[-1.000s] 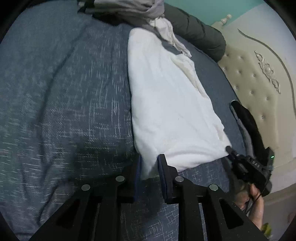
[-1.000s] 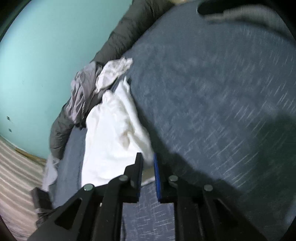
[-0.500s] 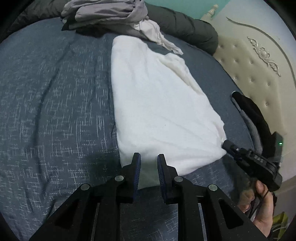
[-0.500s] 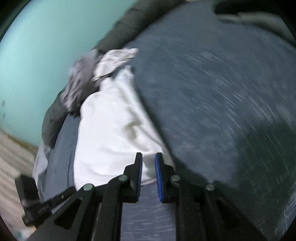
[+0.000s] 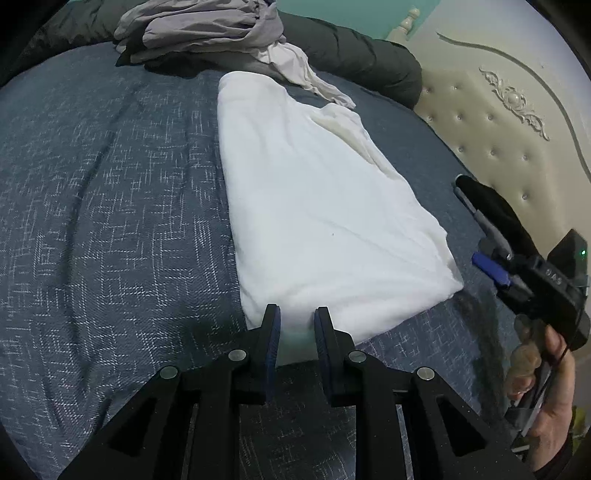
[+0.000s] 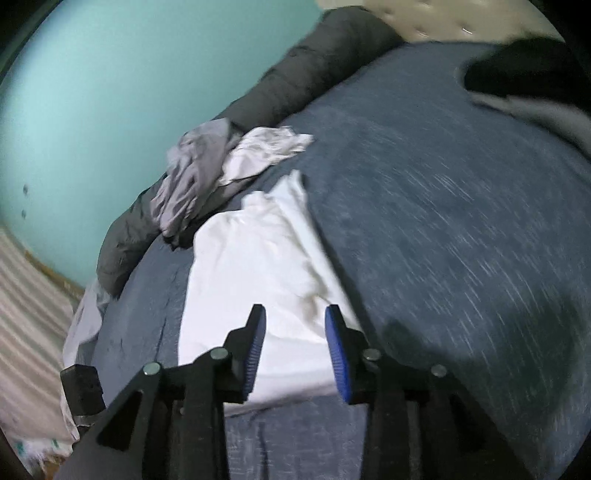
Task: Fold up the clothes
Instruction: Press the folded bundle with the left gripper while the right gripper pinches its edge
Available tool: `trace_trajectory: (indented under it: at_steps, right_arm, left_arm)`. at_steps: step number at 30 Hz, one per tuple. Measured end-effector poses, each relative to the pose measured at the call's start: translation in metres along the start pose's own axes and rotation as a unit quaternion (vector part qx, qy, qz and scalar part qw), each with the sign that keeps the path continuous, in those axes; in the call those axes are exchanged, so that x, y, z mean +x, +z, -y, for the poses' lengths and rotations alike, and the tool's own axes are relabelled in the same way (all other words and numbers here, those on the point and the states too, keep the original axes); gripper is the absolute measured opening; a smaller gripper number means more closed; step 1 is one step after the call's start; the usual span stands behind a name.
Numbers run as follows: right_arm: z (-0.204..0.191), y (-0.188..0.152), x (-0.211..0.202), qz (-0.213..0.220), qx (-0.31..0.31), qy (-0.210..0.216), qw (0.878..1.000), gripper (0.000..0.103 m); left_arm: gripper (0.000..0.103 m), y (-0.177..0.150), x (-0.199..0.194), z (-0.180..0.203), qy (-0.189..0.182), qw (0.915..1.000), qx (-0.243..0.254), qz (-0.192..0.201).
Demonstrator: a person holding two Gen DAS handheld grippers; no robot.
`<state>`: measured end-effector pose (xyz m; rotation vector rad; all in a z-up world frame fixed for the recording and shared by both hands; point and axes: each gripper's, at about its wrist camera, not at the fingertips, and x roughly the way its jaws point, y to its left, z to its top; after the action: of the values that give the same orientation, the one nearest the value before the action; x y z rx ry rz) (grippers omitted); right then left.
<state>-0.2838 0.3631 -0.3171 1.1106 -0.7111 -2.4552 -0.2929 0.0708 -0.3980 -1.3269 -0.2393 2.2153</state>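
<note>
Blue-grey woven bedding covers the bed [image 5: 103, 206], with a teal wall and a cream tufted headboard [image 5: 491, 125] behind. A white folded garment [image 5: 317, 221] lies lengthwise on the bed, its near edge toward both grippers. The left gripper [image 5: 295, 328] has its jaws a little apart at that edge, with white cloth showing in the gap; whether it pinches the cloth I cannot tell. The right gripper [image 6: 295, 347] hovers spread wide over the near right corner, gripping nothing. Crumpled grey clothes [image 5: 207, 29] sit beyond the garment.
</note>
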Motion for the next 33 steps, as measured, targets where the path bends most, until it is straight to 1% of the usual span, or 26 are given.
trace_trajectory:
  at_steps: [2,4,10,14,16,19,21,23,24,25,26,28,33]
  right_arm:
    - [-0.019,0.020,0.019,-0.023,-0.042,-0.001,0.999,0.036]
    - [-0.035,0.044,0.037,-0.039,-0.075,-0.006,0.996,0.042]
    - [-0.063,0.103,0.100,-0.084,-0.153,-0.019,0.984,0.048]
    - [-0.062,0.124,0.146,-0.127,-0.154,-0.047,0.979,0.048]
    - [-0.062,0.132,0.167,-0.133,-0.160,-0.066,0.976,0.048]
    - [-0.064,0.138,0.183,-0.132,-0.162,-0.059,0.976,0.048]
    - [-0.069,0.136,0.197,-0.145,-0.180,-0.071,0.970,0.048]
    - [-0.071,0.135,0.204,-0.145,-0.188,-0.076,0.968,0.047]
    - [-0.072,0.135,0.208,-0.146,-0.192,-0.079,0.967,0.040]
    - [-0.073,0.135,0.211,-0.146,-0.196,-0.081,0.966,0.019]
    - [-0.074,0.134,0.215,-0.146,-0.200,-0.084,0.965,0.008]
    - [-0.077,0.137,0.215,-0.132,-0.210,-0.096,0.964,0.005]
    - [-0.082,0.155,0.216,-0.104,-0.228,-0.122,0.960,0.004]
  left_arm:
    - [0.021,0.000,0.000,0.000,-0.002,1.0000,-0.003,0.003]
    - [0.021,0.000,0.000,0.000,-0.003,1.0000,-0.004,0.005]
    - [0.021,0.000,0.002,-0.002,-0.011,0.9998,-0.013,0.008]
    - [0.021,-0.001,0.002,-0.001,-0.013,0.9998,-0.014,0.011]
    - [0.021,-0.002,0.002,-0.001,-0.014,0.9997,-0.013,0.013]
    - [0.021,-0.003,0.002,-0.002,-0.018,0.9996,-0.016,0.017]
    - [0.021,-0.003,0.003,-0.003,-0.019,0.9995,-0.016,0.019]
    - [0.021,-0.003,0.004,-0.003,-0.020,0.9995,-0.016,0.020]
    - [0.021,-0.003,0.004,-0.003,-0.020,0.9995,-0.016,0.021]
    - [0.021,-0.003,0.004,-0.004,-0.022,0.9994,-0.016,0.021]
    - [0.021,-0.003,0.003,-0.004,-0.024,0.9994,-0.017,0.021]
    - [0.021,-0.005,0.002,-0.006,-0.028,0.9992,-0.018,0.022]
    - [0.021,-0.006,-0.001,-0.008,-0.030,0.9991,-0.015,0.025]
